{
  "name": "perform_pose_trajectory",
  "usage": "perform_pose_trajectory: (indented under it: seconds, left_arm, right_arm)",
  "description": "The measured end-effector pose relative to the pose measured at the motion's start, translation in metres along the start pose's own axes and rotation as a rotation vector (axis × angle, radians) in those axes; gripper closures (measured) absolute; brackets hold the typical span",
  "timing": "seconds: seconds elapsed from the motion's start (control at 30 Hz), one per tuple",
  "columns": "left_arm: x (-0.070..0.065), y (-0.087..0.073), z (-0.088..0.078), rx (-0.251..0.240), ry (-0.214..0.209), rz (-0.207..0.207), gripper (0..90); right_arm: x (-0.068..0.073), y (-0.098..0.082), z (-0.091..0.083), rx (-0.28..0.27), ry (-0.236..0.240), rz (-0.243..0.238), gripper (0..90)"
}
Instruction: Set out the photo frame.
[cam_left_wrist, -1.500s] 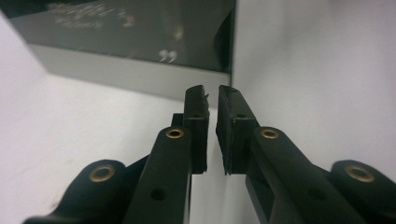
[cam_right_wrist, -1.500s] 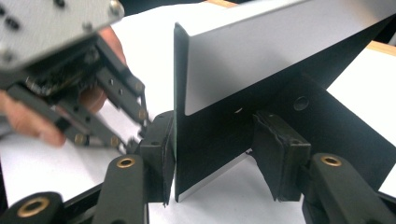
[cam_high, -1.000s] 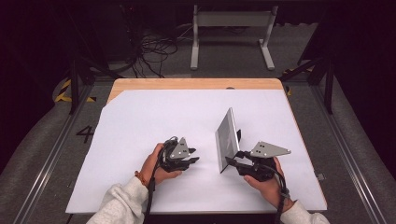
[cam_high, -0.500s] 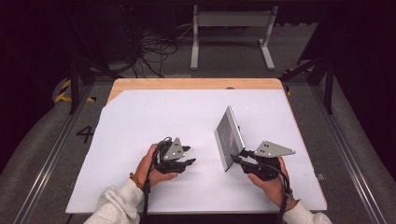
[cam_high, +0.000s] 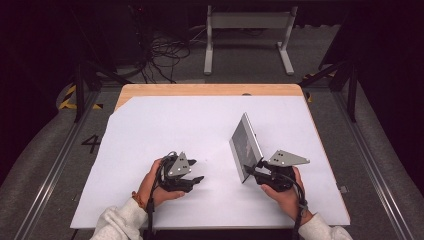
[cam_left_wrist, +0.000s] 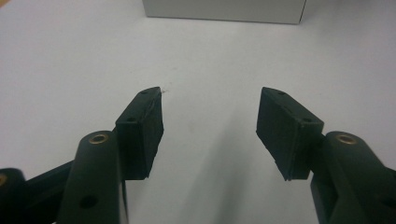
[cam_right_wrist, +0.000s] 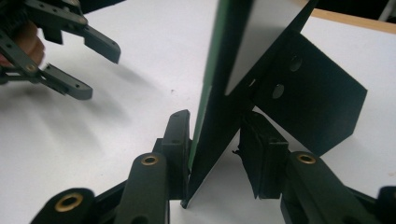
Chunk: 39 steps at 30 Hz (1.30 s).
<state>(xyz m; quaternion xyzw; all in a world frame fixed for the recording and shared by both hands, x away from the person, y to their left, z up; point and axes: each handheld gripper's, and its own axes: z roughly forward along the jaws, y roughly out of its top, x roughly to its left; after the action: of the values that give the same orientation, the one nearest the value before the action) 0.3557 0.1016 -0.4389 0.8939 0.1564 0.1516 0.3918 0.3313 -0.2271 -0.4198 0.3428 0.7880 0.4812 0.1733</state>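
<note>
The right gripper (cam_high: 251, 172) sits at the right side of the white table surface (cam_high: 165, 130), held in the person's right hand (cam_high: 282, 195). Its jaws are clamped on the lower corner of a flat grey panel (cam_high: 244, 145). In the right gripper view the panel (cam_right_wrist: 233, 84) stands on edge between the two black pads, with one pad on each face. Its green edge runs upward from the grip point. A dark triangular bracket (cam_right_wrist: 308, 102) with two holes is fixed to one face of the panel. In the high view the panel stands tilted, with its lower edge on the white surface, and leans away from the person.

The left gripper (cam_high: 196, 181) sits to the left of the panel and well apart from it, held in the person's left hand (cam_high: 155, 185). Its jaws have just been opening. In the left gripper view the pads (cam_left_wrist: 142, 130) stand apart over bare white surface with nothing between them. The lower edge of the grey panel (cam_left_wrist: 224, 11) appears at the top of that view, clear of the jaws. The left gripper (cam_right_wrist: 79, 70) also appears, open, in the right gripper view at upper left.

The pictures show no container.
</note>
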Motion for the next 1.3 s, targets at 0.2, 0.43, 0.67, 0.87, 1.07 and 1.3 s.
perform_pose_trajectory:
  seconds: [0.2, 0.43, 0.67, 0.87, 1.07, 1.3]
  left_arm:
    - [0.003, -0.001, 0.003, 0.011, 0.000, -0.014, 38.8]
    - [0.003, -0.001, 0.004, 0.018, -0.007, -0.002, 38.2]
    - [0.004, 0.000, 0.004, 0.016, -0.008, -0.008, 37.6]
    - [0.008, 0.004, 0.008, -0.001, -0.001, -0.028, 33.3]
    - [0.017, 0.012, 0.027, -0.029, 0.006, -0.057, 27.6]
    - [0.033, 0.018, 0.041, -0.064, 0.014, -0.095, 17.7]
  right_arm:
    - [-0.007, -0.002, 0.000, -0.013, 0.035, 0.028, 66.6]
    - [-0.015, -0.004, 0.000, -0.026, 0.093, 0.040, 73.9]
    - [-0.020, -0.004, 0.001, -0.034, 0.158, 0.044, 81.6]
    - [-0.024, -0.004, 0.001, -0.027, 0.188, 0.054, 83.9]
    - [-0.027, -0.003, 0.001, -0.021, 0.204, 0.053, 84.1]
    - [-0.027, -0.002, 0.001, -0.014, 0.206, 0.040, 84.1]
